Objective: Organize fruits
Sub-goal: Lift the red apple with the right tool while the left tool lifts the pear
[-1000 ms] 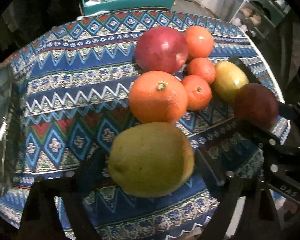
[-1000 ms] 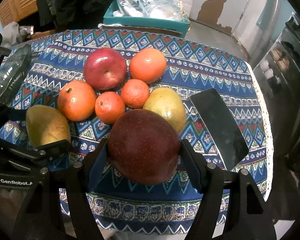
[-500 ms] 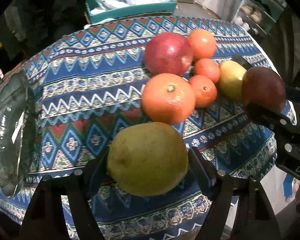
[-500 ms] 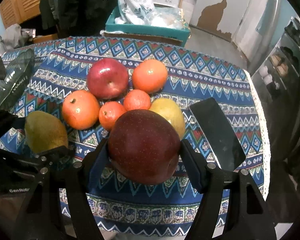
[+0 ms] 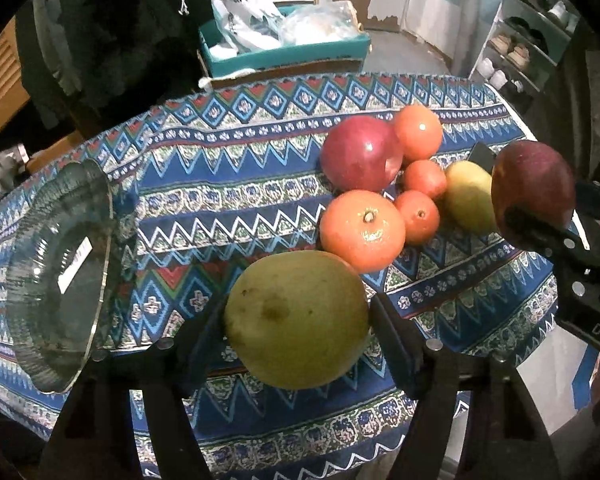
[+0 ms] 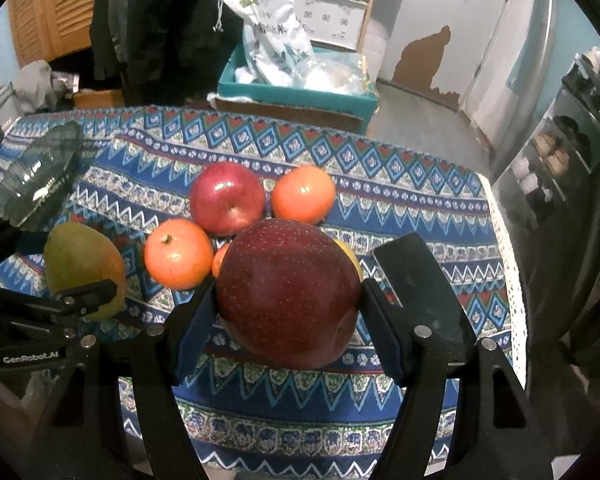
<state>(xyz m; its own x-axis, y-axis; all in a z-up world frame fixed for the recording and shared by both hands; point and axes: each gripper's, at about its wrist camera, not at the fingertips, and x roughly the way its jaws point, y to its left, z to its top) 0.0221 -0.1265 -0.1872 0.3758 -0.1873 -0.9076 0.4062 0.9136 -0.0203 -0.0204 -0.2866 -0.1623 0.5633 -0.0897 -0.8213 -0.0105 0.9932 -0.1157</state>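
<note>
My left gripper [image 5: 298, 332] has a yellow-green mango [image 5: 300, 300] between its jaws, which are closing, pads pressed on both sides, and it hangs above the patterned tablecloth [image 5: 228, 184]. A dark red apple [image 6: 288, 280] sits clamped in my right gripper [image 6: 286, 304], lifted off the cloth. On the table lie a red apple [image 5: 360, 154], a big orange [image 5: 362, 230], another orange [image 5: 418, 132], two small tangerines [image 5: 417, 216] and a yellow-green fruit [image 5: 470, 196]. A glass bowl [image 5: 60, 268] stands at the left.
A black phone [image 6: 424, 288] lies on the cloth right of the fruit. Behind the table a teal box [image 5: 284, 52] holds plastic bags. The table's right edge [image 6: 504, 248] has a white lace border, with shelves beyond.
Both grippers have risen with their fruit. The mango has come up off the cloth as the left jaws narrowed on it; more of the bowl and the room shows.
</note>
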